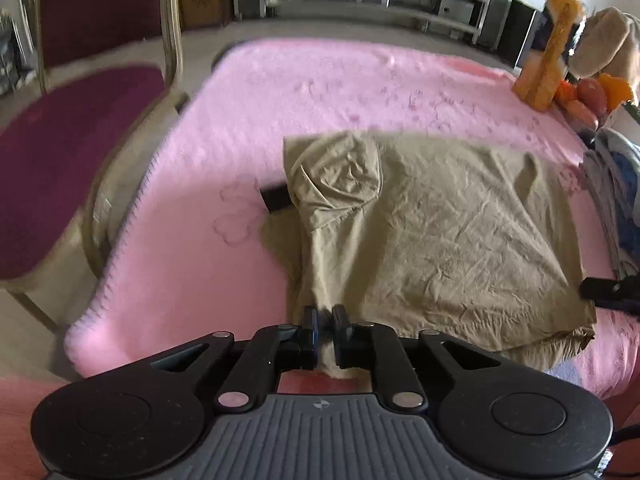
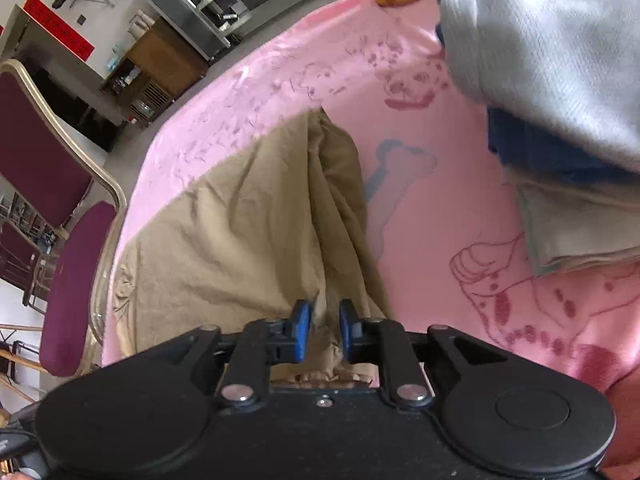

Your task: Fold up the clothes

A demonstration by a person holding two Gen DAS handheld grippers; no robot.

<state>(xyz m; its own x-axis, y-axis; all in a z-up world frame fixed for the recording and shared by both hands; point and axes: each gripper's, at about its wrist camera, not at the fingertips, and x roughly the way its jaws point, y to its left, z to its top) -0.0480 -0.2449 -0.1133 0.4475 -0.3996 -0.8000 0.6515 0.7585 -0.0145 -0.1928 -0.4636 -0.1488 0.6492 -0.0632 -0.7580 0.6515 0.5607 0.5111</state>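
While pinched, khaki garment [image 1: 432, 216] stretches beyond left gripper [image 1: 325, 320] (taut).

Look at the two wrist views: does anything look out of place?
Yes: a small black rectangular object pokes out from under the khaki cotton garment's bunched left edge, lying on the pink fleece blanket.

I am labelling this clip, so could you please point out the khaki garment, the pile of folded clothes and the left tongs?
khaki garment [image 1: 460, 220], left wrist view, on its flat wrinkled middle.
pile of folded clothes [image 2: 552, 60], right wrist view, on the grey top piece.
left tongs [image 1: 325, 322], left wrist view, midway between the fingertips.
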